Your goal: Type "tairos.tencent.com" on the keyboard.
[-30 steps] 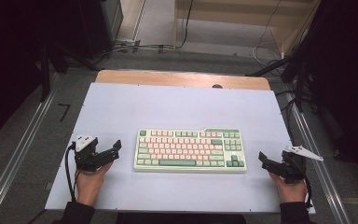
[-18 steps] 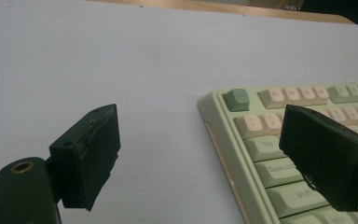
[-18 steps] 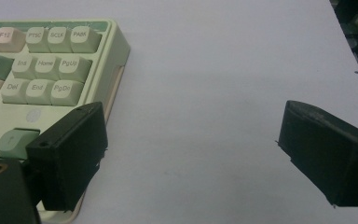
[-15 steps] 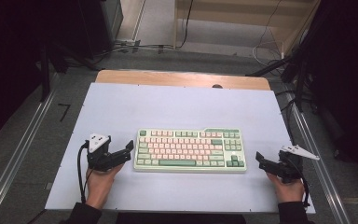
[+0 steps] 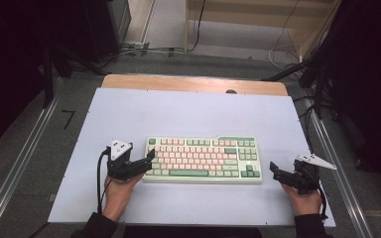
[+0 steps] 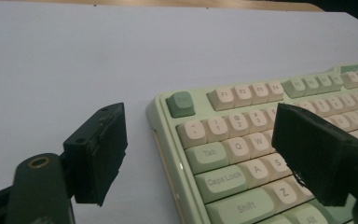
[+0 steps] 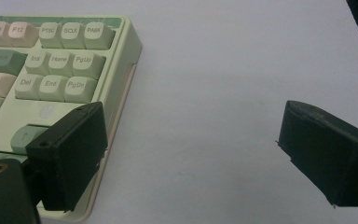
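Sliding in from the table's left side, the left gripper (image 5: 146, 161) is now arriving at the keyboard (image 5: 203, 158), where a second ago it was sitting well clear of it; its jaws have just been closing a little, yet they are standing wide, one out over the bare table and one hanging over the letter keys, so the keyboard's left edge (image 6: 161, 140) is lying between them without either pad pressing on it. Nearest to me, both forearms are coming up from the table's near edge, and the right gripper (image 5: 278, 171) is waiting just beside the keyboard's right end, jaws wide apart too, nothing between them but white table (image 7: 223, 93). Beyond the hands, the keyboard is lying flat and square near the middle of the white tabletop (image 5: 178, 109), the wooden strip (image 5: 193, 83) running along the far edge. To my eye the approach is under way: the left side is lining up for a grasp on the case. Next, I reckon, that gripper needs to settle lower around the edge and pinch, while the right one needs to close the gap.
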